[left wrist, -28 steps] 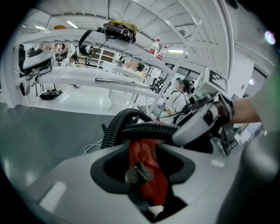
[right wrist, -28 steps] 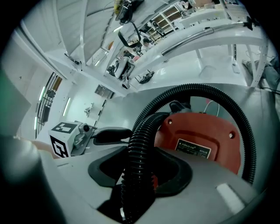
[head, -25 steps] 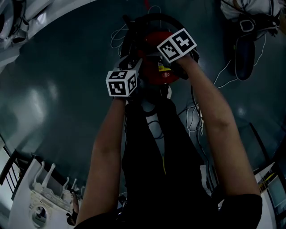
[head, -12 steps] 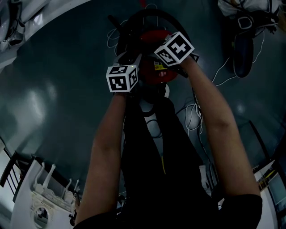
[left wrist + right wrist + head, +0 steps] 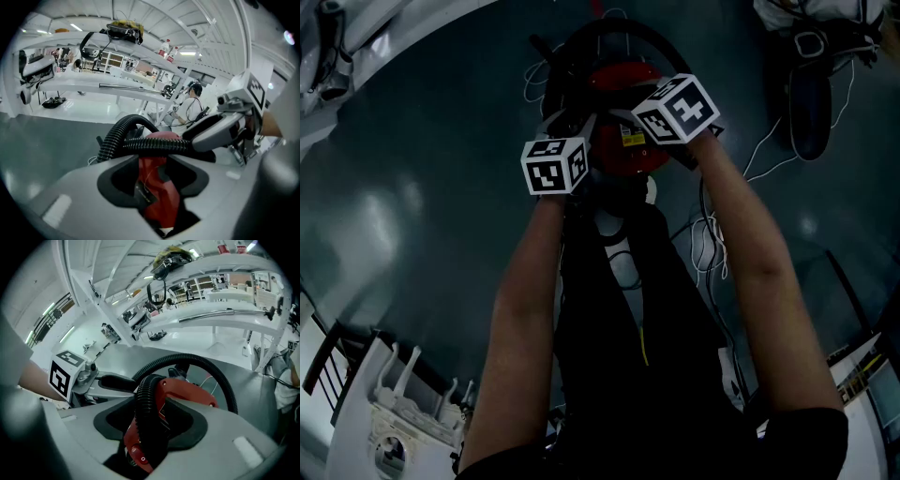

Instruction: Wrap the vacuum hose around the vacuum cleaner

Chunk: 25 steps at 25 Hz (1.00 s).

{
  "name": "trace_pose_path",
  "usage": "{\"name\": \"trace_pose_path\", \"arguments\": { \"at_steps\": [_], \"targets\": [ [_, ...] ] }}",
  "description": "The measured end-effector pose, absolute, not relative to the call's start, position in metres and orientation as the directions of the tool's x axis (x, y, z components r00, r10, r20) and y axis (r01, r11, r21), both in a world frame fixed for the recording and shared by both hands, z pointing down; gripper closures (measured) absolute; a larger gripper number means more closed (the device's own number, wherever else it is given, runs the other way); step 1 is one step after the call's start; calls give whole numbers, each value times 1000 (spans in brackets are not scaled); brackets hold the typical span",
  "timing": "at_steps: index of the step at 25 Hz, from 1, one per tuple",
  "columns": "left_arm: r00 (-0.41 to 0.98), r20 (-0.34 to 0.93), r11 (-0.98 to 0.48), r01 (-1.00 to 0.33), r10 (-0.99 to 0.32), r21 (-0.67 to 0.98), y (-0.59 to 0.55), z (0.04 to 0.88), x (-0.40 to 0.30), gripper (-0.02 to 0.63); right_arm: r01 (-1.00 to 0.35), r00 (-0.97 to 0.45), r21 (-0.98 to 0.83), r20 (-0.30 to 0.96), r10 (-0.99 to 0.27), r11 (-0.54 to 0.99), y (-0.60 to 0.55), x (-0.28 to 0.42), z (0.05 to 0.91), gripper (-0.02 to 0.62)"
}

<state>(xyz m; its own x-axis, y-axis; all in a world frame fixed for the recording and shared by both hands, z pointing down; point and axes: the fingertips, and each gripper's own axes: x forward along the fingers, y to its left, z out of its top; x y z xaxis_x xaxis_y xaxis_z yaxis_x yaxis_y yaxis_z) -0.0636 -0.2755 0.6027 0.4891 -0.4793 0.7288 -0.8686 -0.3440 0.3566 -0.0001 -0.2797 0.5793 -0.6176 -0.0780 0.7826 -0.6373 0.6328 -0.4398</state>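
- The red vacuum (image 5: 623,150) sits on the dark floor (image 5: 412,141) ahead of me, with its black ribbed hose (image 5: 623,30) arching over it.
- My left tongs (image 5: 157,187) stand partly open astride the red body. Whether they pinch it, I can't tell.
- My right tongs (image 5: 151,427) have just been closing; the jaws are apart, with the hose running between them.

The head view looks steeply down from high above the round red plastic vacuum cleaner (image 5: 623,155) and takes in the dark grey floor (image 5: 422,187) around it. The left gripper view sits low and very close on the vacuum cleaner's left side, looking across it at the right gripper (image 5: 201,136). The right gripper view sits just as close on the other side, looking back at the left gripper (image 5: 117,382). All three views share the vacuum cleaner and its black ribbed hose (image 5: 154,146).
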Motion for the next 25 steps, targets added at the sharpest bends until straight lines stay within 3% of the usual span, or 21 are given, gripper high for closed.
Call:
{"name": "trace_pose_path", "arguments": {
  "at_steps": [7,12,15,21,25],
  "targets": [
    [511,721,-357,-856,-468,375,-264,598,-60,423,-711,-625,-419,744,-235,565,-284,24,555,422],
    [524,712,-347,-850,-468,397,-256,593,-62,450,-762,-604,-406,725,-331,504,-274,38,546,502],
    [540,699,-341,-840,-468,421,-250,586,-61,473,-801,-565,-375,731,-382,467,-262,43,545,598],
    [551,676,-341,-834,-490,433,-236,569,-61,565,-846,-527,-384,707,-472,370,-229,46,538,600],
    [561,670,-334,-828,-485,451,-216,556,-62,592,-867,-498,-398,707,-503,299,-197,44,533,600]
  ]
}}
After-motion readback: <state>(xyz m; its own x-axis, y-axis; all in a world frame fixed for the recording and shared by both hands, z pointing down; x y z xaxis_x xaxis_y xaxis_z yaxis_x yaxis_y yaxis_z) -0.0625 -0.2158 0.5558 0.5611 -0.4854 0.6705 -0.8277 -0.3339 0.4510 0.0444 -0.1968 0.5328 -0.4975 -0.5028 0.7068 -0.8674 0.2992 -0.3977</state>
